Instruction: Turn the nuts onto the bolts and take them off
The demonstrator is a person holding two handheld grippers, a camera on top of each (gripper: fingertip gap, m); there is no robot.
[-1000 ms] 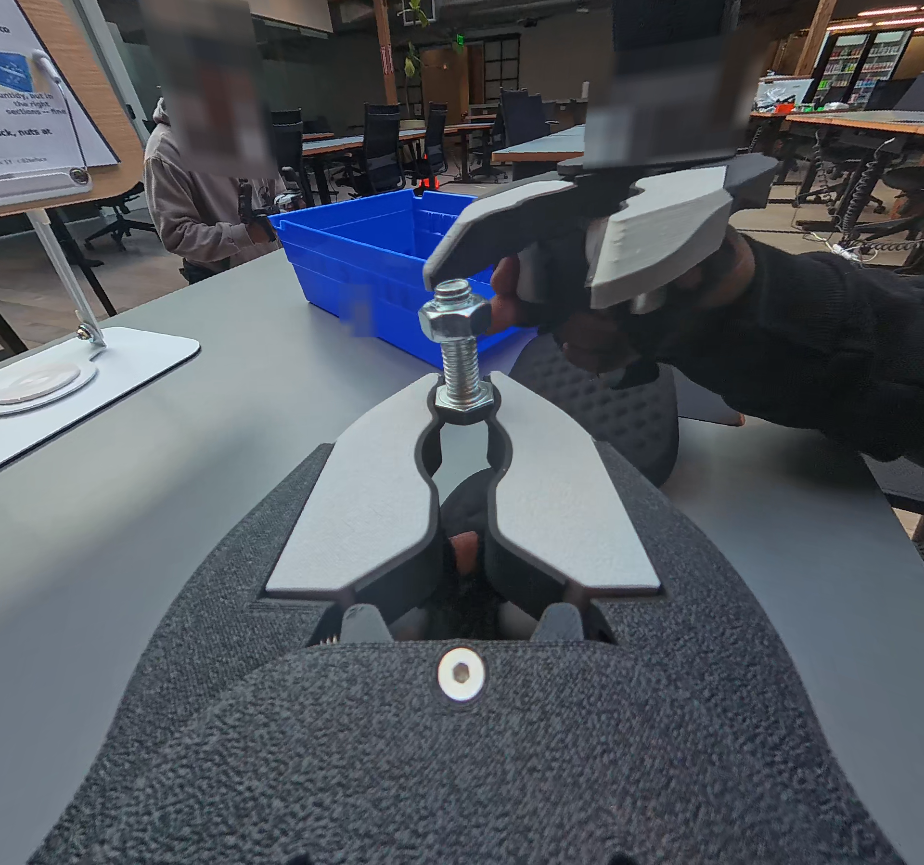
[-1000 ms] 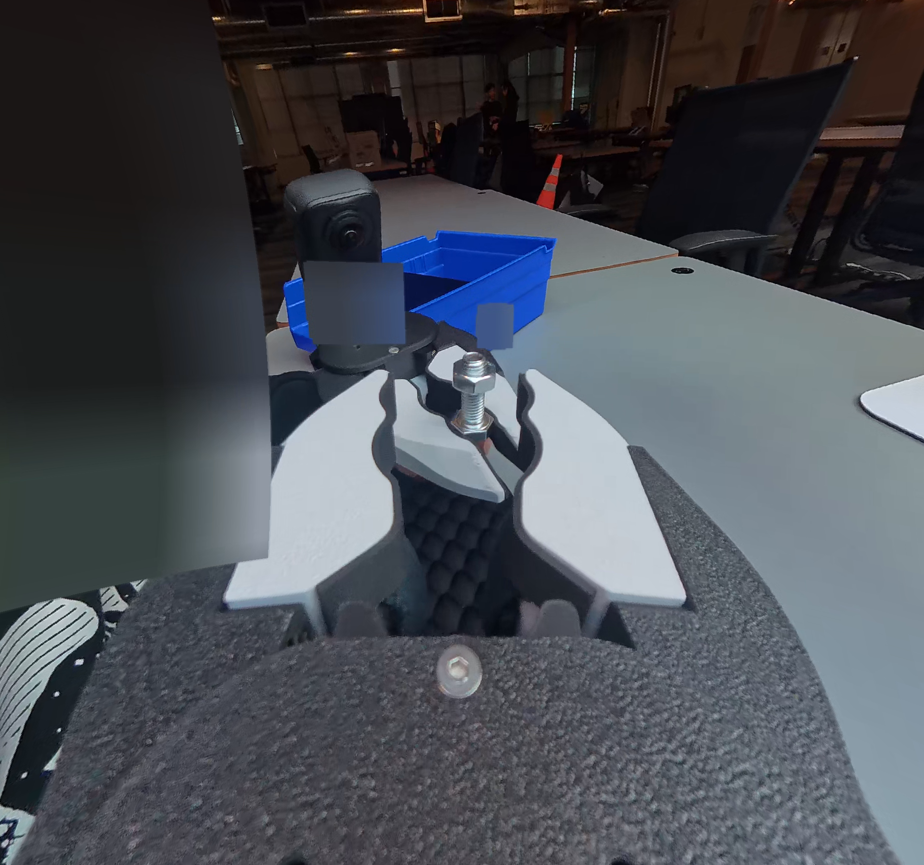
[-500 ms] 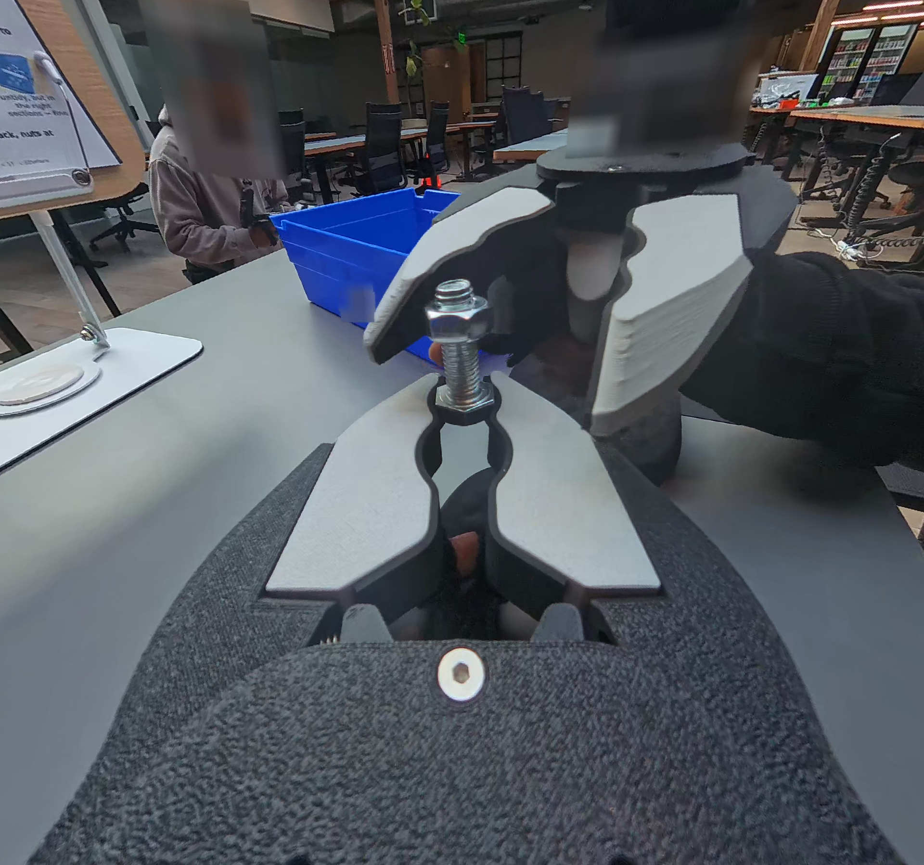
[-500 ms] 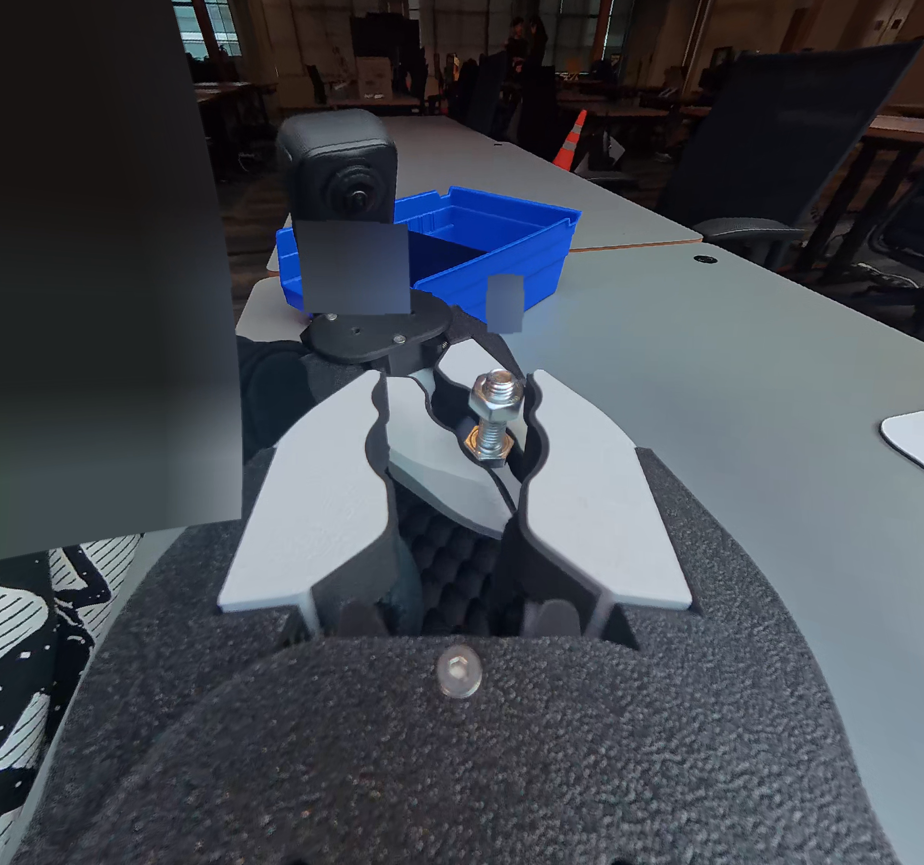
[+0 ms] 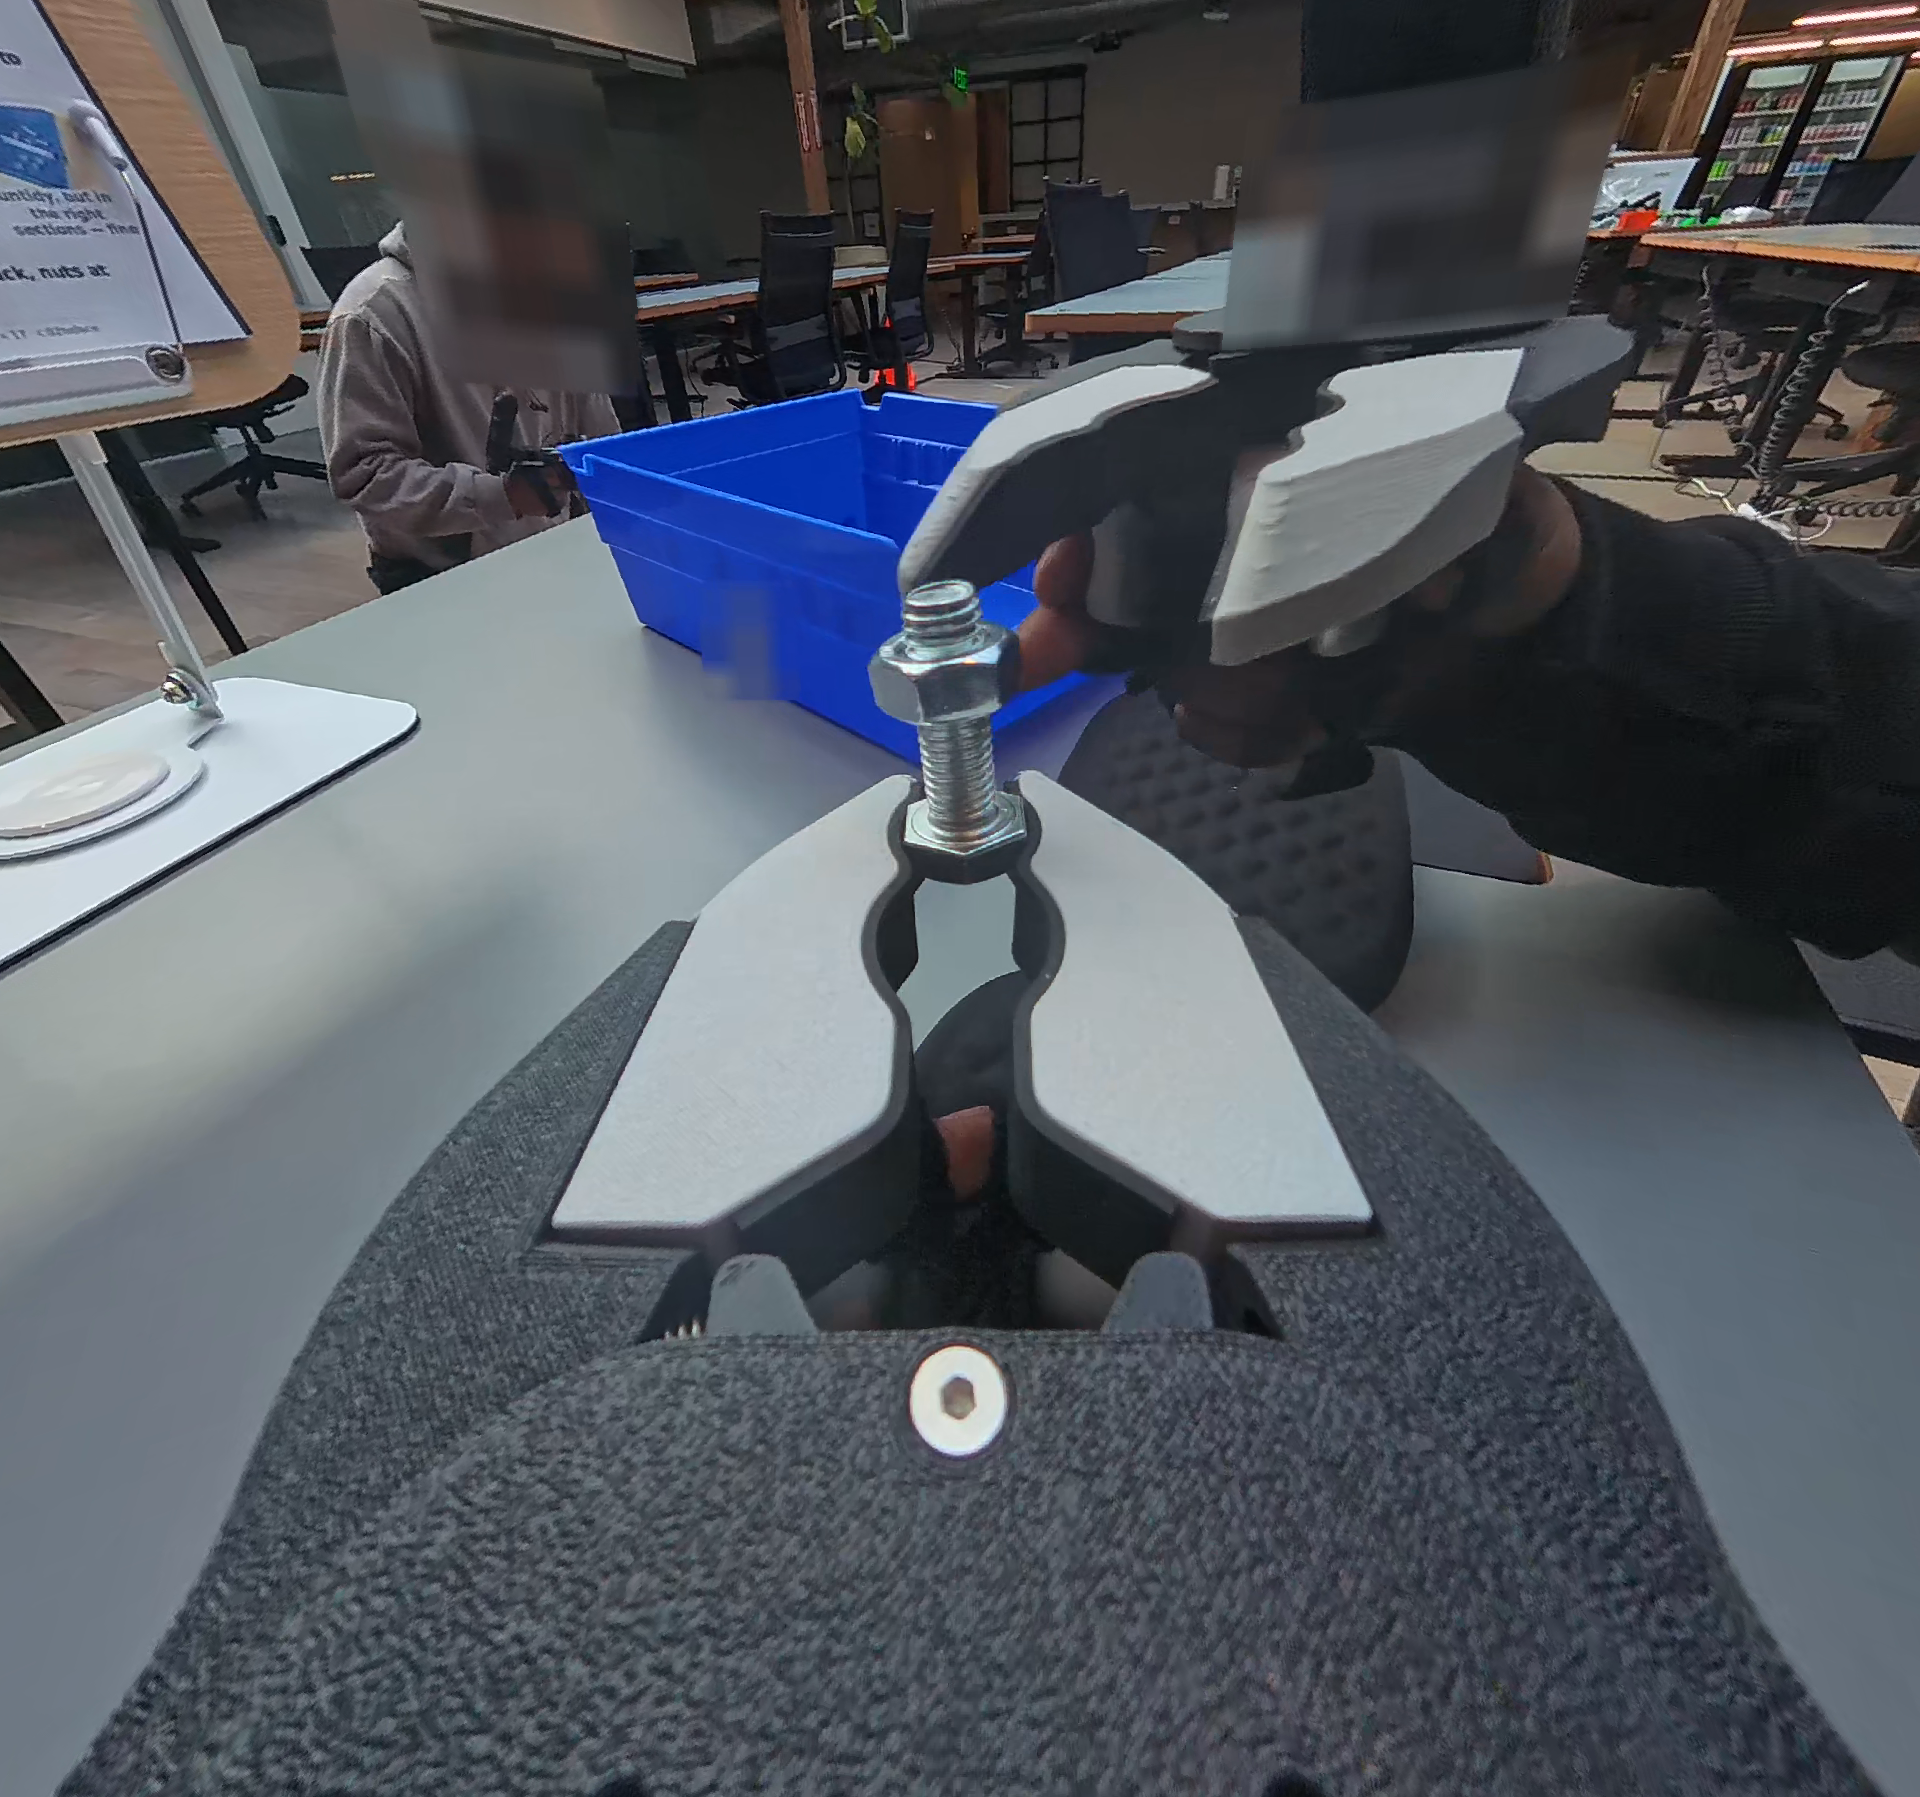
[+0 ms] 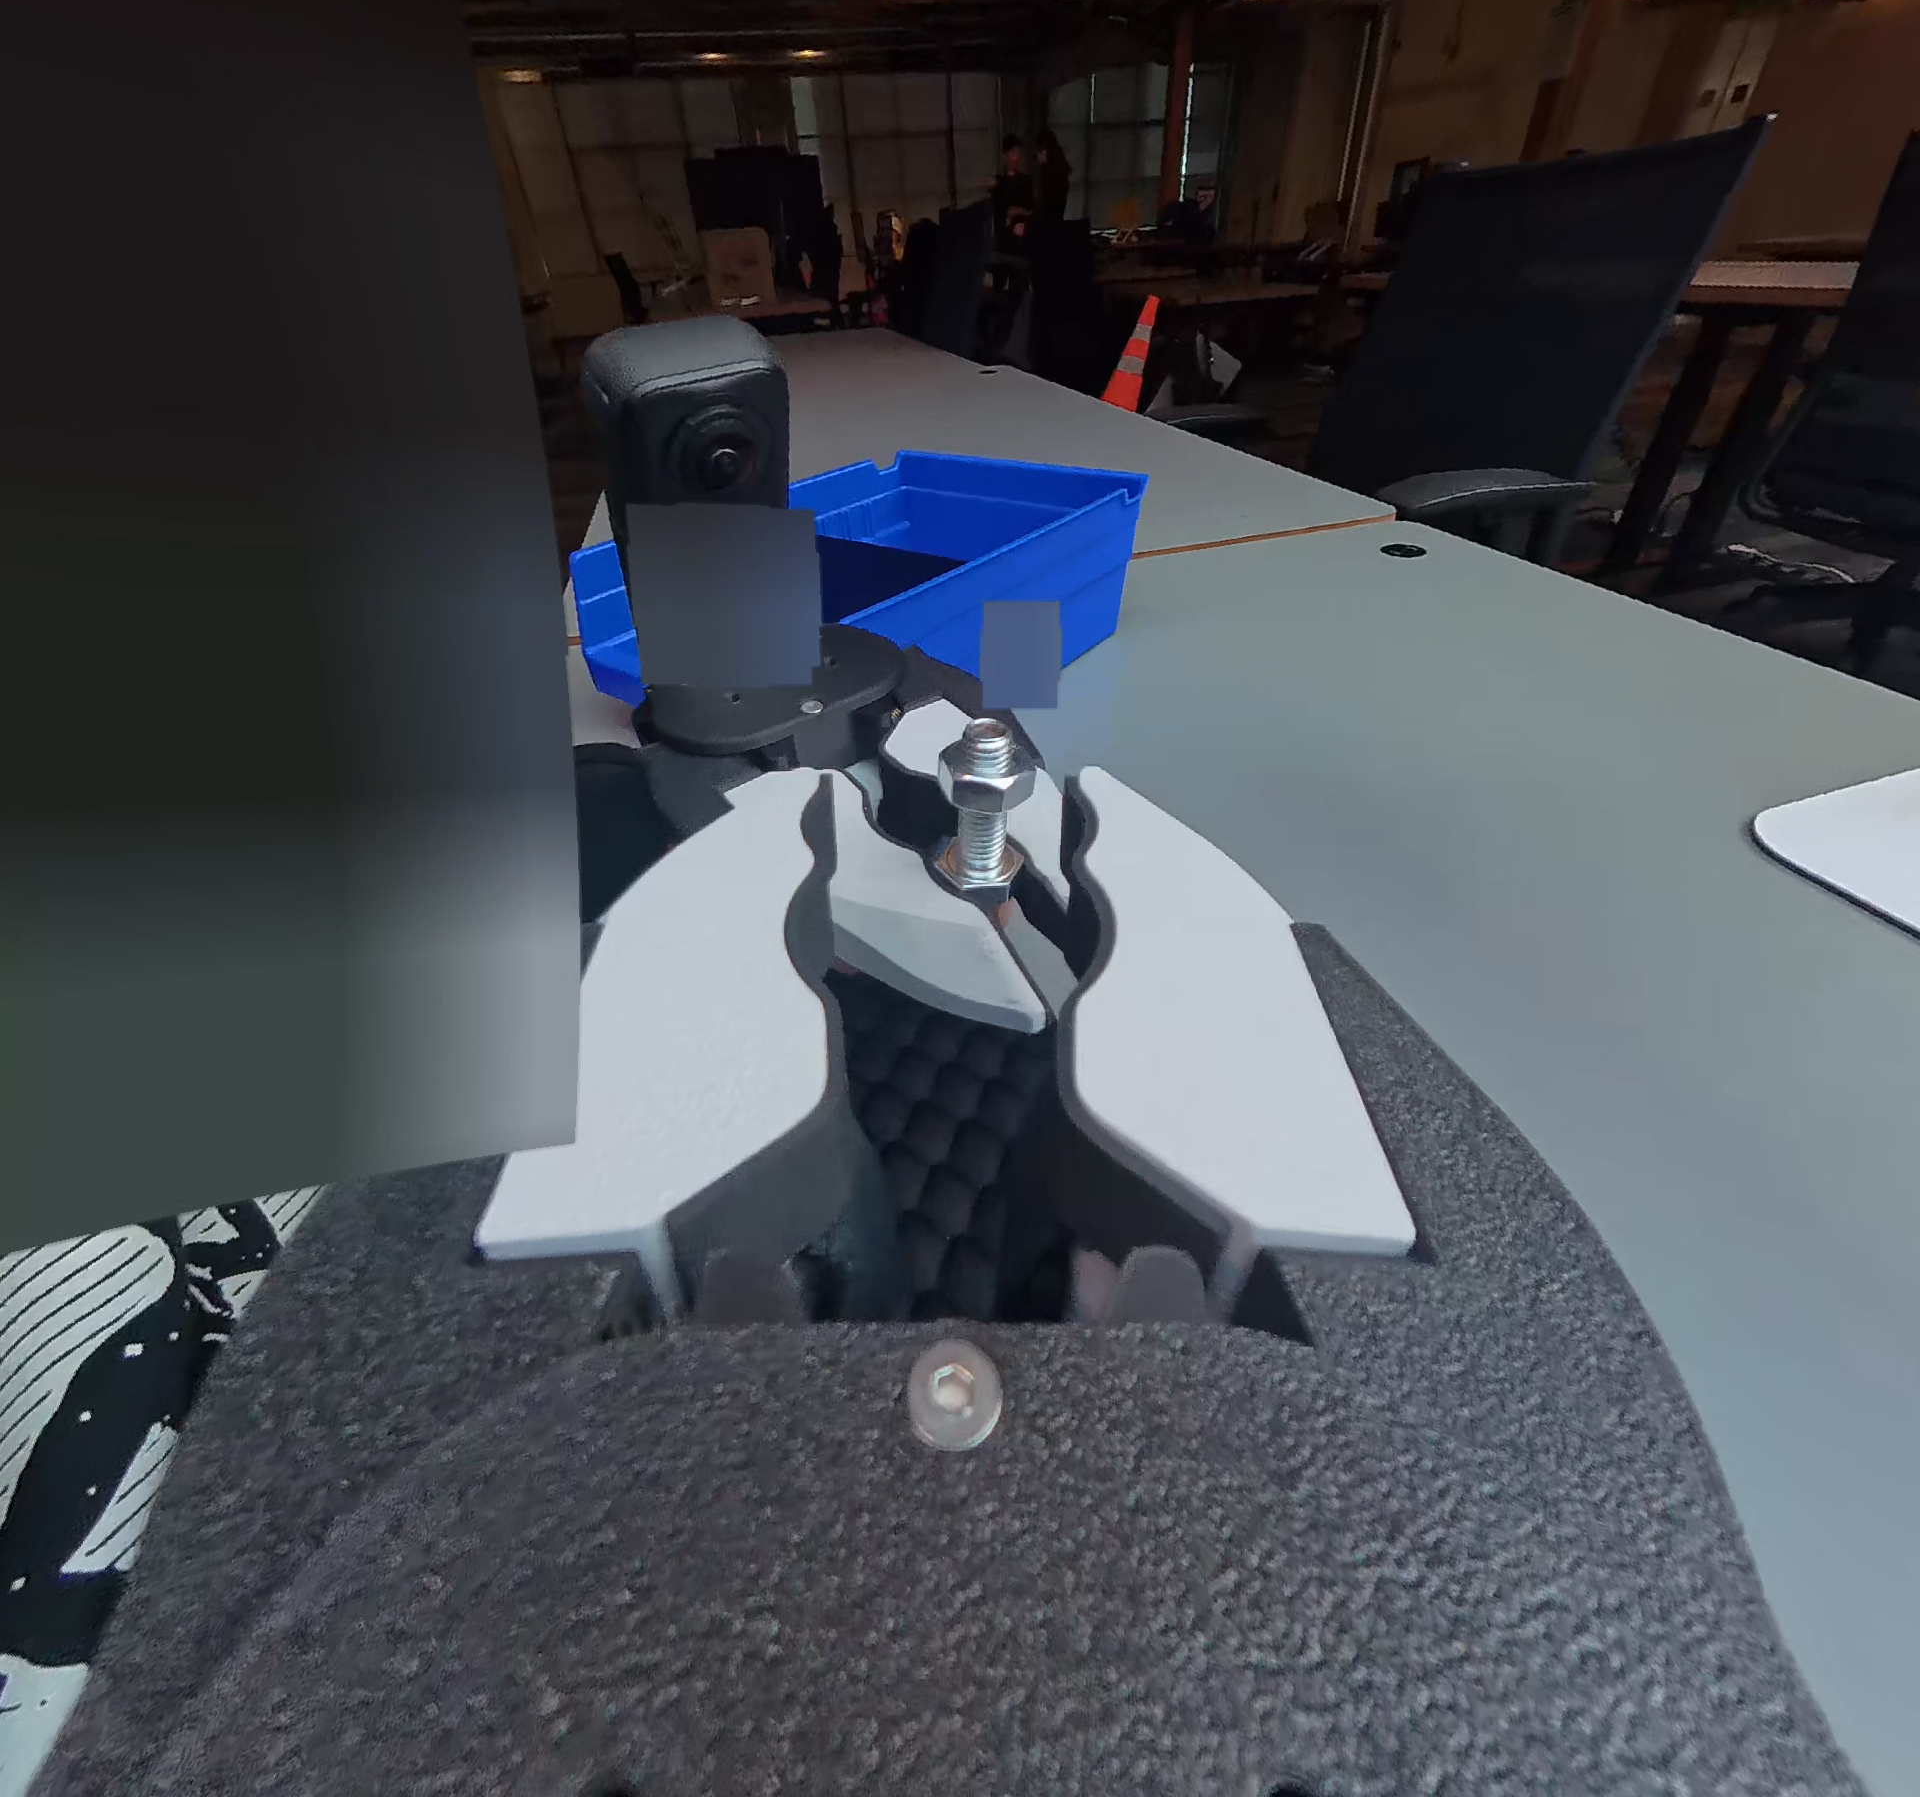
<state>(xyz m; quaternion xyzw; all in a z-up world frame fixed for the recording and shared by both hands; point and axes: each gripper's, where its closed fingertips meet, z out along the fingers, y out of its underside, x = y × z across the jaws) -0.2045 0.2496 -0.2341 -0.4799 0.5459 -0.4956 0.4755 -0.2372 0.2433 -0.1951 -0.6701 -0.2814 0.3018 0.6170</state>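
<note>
Left gripper (image 5: 961,817) has its 2 fingers closed on the hex head of the bolt (image 5: 958,771), so the threaded shank stands upright above the fingertips with its free end up. Holding it by the head probably keeps the bolt from spinning while the nut (image 5: 943,672) is worked, and leaves the whole thread exposed to the other tool. That nut sits near the top of the shank, with only a few threads showing above it and a long stretch of bare thread below. Right gripper (image 6: 971,797) is spread apart and holds nothing; in its own view the 2 fingers stand on either side of the nut with clear gaps, and the left wrist view shows 1 fingertip (image 5: 940,552) hovering just over the bolt's end. This looks like a re-grip between turns, lining up to pinch the nut's flats. Behind both tools a blue bin (image 5: 769,511) rests on the grey table (image 5: 499,874), well apart from the bolt.
</note>
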